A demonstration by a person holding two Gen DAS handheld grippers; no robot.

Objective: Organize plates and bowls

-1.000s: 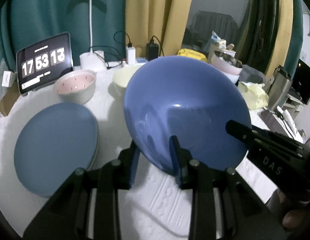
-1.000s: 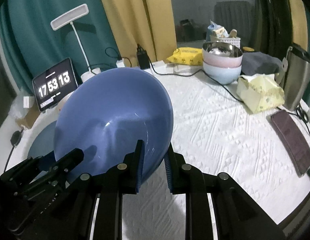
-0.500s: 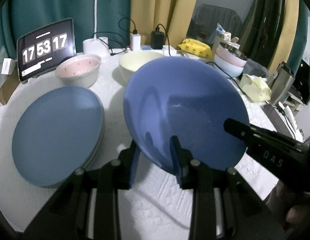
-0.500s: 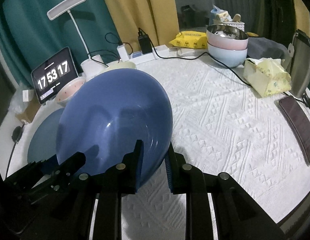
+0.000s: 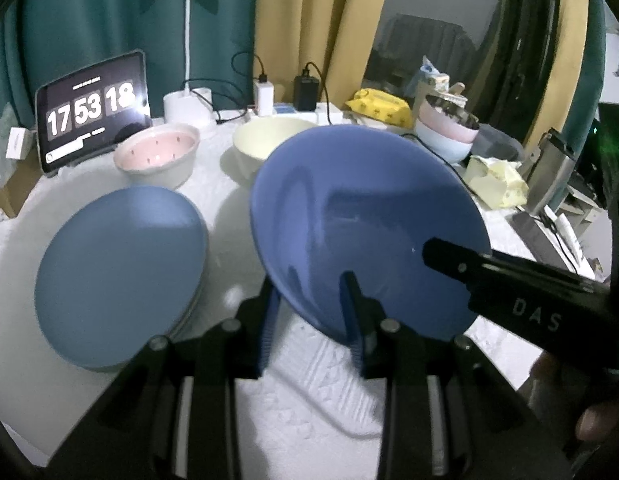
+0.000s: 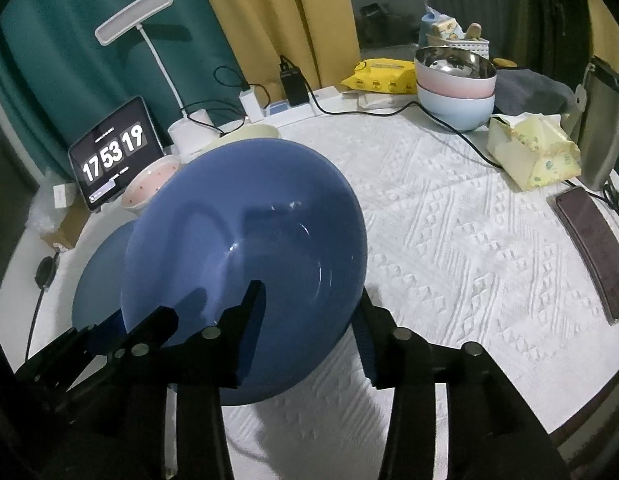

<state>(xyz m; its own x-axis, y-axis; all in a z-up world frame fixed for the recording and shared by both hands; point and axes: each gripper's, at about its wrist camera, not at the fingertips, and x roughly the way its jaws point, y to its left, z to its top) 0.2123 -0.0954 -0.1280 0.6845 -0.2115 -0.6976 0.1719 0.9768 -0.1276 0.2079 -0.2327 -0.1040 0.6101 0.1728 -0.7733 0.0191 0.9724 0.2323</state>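
A large blue bowl [image 5: 369, 220] hangs tilted above the white tablecloth, hollow side toward both cameras. My left gripper [image 5: 309, 292] is shut on its near rim, one finger inside and one outside. My right gripper [image 6: 309, 296] straddles the bowl's [image 6: 245, 248] rim; its jaws are opening and its pads stand off the wall. From the left wrist the right gripper [image 5: 509, 284] shows as a black bar across the bowl's right side. A stack of blue plates [image 5: 121, 276] lies to the left. A pink bowl [image 5: 157, 156] and a cream bowl [image 5: 265, 142] stand behind.
Stacked pink, pale blue and steel bowls [image 6: 455, 84] stand at the back right. A tablet clock [image 5: 91, 108], a lamp base [image 5: 187, 106] and chargers with cables line the back. A tissue box [image 6: 535, 156], a steel flask [image 6: 601, 128] and a dark phone [image 6: 593, 240] lie right.
My right gripper's jaws have spread apart around the bowl's rim, where before they pinched it. The left gripper keeps its hold and the bowl stays tilted.
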